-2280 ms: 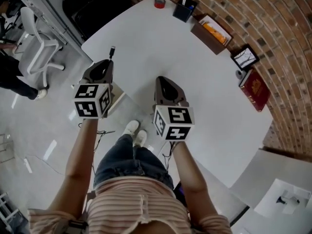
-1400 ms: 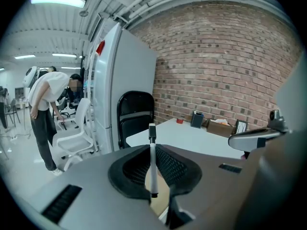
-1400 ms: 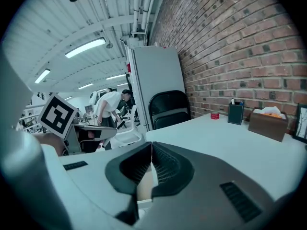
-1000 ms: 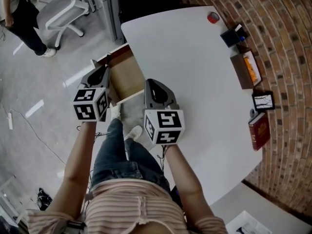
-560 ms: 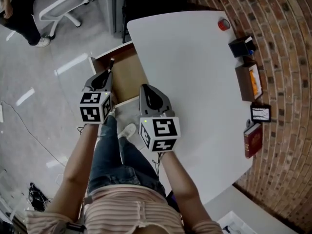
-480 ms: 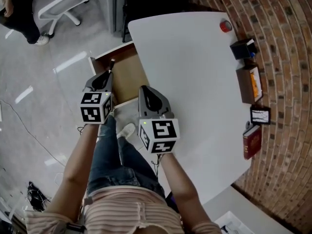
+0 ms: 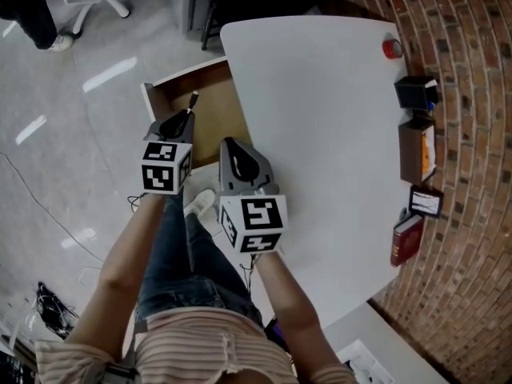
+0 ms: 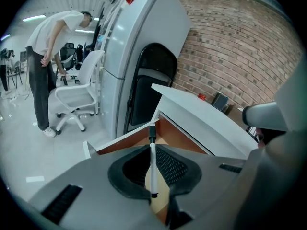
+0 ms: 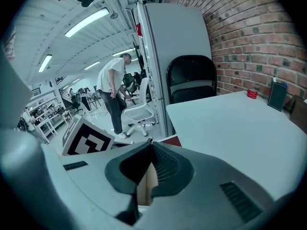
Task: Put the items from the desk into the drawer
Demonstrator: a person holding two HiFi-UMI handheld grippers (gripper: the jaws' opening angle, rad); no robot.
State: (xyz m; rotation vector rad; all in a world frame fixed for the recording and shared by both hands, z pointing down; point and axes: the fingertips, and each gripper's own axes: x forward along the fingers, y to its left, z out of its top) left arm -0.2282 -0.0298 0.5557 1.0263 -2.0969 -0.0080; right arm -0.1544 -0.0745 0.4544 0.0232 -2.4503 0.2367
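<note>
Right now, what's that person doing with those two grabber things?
A person holds a gripper in each hand. The left gripper is pinching a white pen and holds it over the open drawer of the desk. The right gripper is shut and empty. A red book and a few other things sit along the desk's far edge, not yet put away.

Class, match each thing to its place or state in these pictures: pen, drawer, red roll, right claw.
Things
1. pen
2. drawer
3. red roll
4. right claw

Places and states
a. pulled open at the side of the desk
b. shut, nothing in it
c. held in the left claw
d. on the desk's far corner

Pairs: 1-c, 2-a, 3-d, 4-b
</note>
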